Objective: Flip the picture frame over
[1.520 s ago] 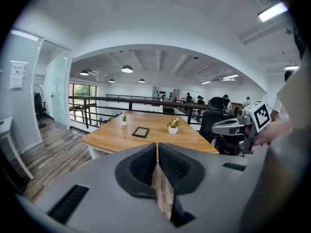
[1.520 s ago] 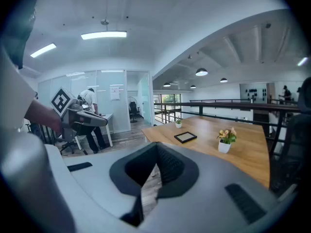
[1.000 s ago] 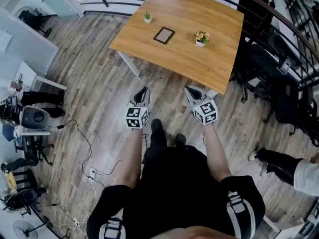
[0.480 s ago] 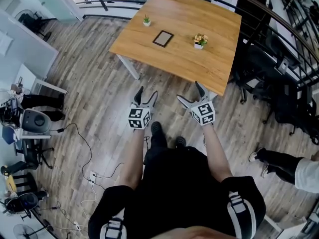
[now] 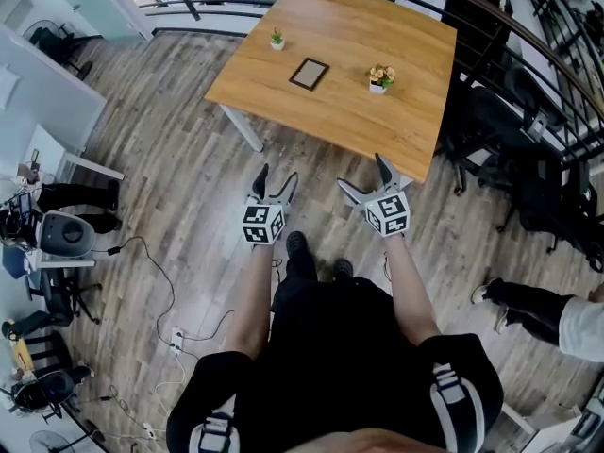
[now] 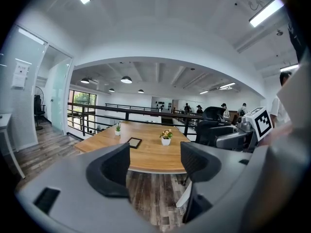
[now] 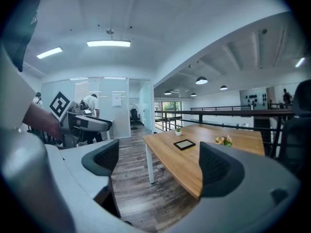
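Short of table (image 5: 349, 111) | L hand-held gripper (image 5: 276, 179) & R hand-held gripper (image 5: 363, 176) fwd, near-level | jaws just opening wide, nothing between

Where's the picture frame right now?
In the head view, the picture frame lies on the wooden table, between the green plant at left and the flower pot at right.

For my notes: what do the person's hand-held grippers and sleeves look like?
The left hand-held gripper and right hand-held gripper are grey-bodied with dark tapering jaws; each carries a white cube with black square markers. The person wears a black short-sleeved top with white markings on the sleeves.
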`<state>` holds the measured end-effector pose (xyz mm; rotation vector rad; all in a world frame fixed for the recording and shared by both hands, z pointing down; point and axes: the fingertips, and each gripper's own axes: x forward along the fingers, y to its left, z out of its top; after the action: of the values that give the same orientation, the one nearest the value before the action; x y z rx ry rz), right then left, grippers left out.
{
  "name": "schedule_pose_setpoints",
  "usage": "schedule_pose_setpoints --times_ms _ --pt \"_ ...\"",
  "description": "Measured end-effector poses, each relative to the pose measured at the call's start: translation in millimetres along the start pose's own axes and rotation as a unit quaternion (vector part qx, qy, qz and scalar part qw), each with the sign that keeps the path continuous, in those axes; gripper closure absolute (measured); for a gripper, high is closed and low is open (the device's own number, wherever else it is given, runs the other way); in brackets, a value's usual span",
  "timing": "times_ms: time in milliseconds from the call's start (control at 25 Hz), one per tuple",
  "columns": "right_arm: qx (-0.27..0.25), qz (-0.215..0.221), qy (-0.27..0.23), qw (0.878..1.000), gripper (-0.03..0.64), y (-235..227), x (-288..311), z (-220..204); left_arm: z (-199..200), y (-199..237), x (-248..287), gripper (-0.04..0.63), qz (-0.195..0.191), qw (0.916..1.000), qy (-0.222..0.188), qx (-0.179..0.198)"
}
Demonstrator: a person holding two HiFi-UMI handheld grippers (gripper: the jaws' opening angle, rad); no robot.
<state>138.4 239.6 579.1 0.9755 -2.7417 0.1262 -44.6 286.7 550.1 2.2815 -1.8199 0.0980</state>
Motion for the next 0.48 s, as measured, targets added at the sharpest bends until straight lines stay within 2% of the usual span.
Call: schedule_pose_setpoints --times_ms 480 --pt "0.018 -0.025 0.009 0.999 0.101 -6.7 28.5 1.9 0.2 34.7 19.2 0.268 -0.01 0.9998 0.01 -0.012"
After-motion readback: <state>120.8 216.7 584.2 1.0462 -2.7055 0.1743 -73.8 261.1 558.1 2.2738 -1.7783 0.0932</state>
